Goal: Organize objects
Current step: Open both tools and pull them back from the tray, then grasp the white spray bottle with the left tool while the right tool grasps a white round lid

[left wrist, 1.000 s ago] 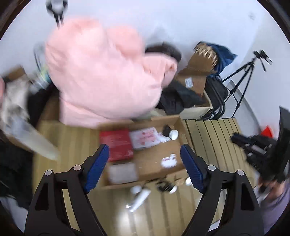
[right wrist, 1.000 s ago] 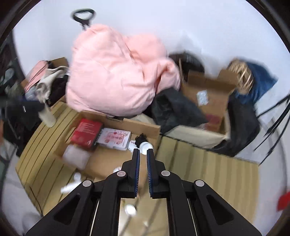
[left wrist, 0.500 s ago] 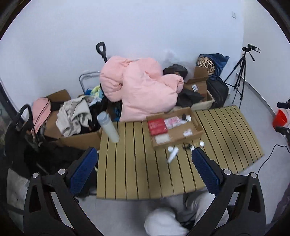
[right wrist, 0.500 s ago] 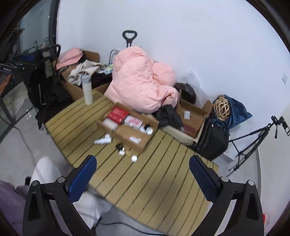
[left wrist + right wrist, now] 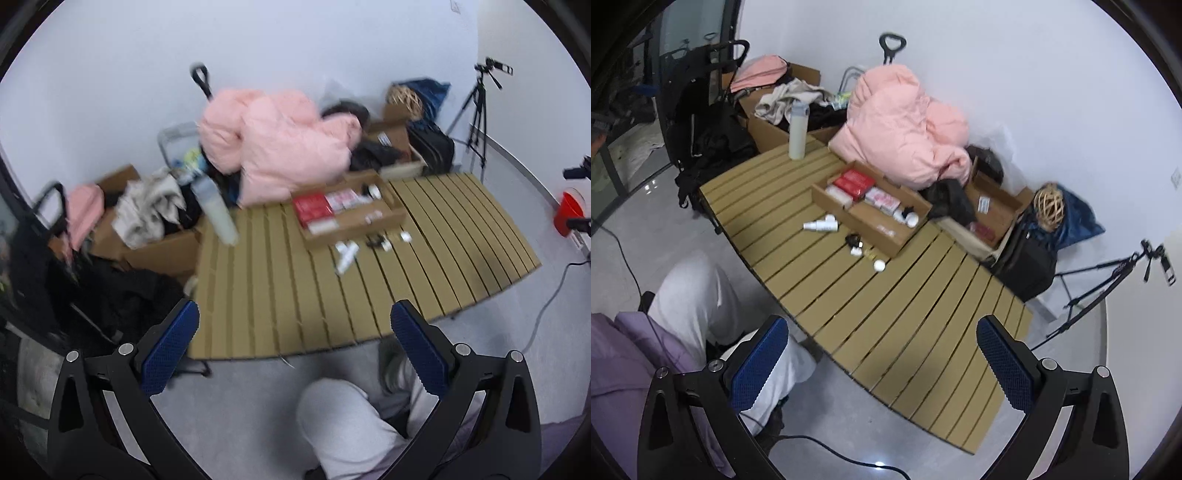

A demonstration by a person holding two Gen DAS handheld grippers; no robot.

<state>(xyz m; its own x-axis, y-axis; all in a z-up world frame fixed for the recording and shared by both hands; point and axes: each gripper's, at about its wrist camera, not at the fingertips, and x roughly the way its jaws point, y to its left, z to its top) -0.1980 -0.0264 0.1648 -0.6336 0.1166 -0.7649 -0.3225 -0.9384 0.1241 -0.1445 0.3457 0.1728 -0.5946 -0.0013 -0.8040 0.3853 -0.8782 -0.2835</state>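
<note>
A shallow cardboard tray (image 5: 897, 240) (image 5: 391, 218) lies on a slatted wooden table (image 5: 886, 314) (image 5: 258, 295). It holds a red box (image 5: 854, 181) (image 5: 312, 209), a pink-white packet (image 5: 882, 198) and small bottles. White tubes (image 5: 822, 224) (image 5: 345, 253), a black clip (image 5: 852, 240) and a white cap (image 5: 879, 265) lie loose on the table in front of the tray. My left gripper (image 5: 291, 343) and my right gripper (image 5: 882, 354) are both open and empty, held well back from the table, above my legs.
A tall white bottle (image 5: 797, 131) (image 5: 218, 212) stands at the table's far left corner. A pink duvet (image 5: 905, 129) (image 5: 280, 144) lies behind the tray. Cardboard boxes (image 5: 993, 206), bags, a tripod (image 5: 1108, 273) and a red bucket (image 5: 570, 212) ring the table. A cable (image 5: 620, 251) crosses the floor.
Both grippers pulled far back from the tray to above my legs. The right gripper, shut a second ago, has opened wide. The left view dropped lower since half a second ago.
</note>
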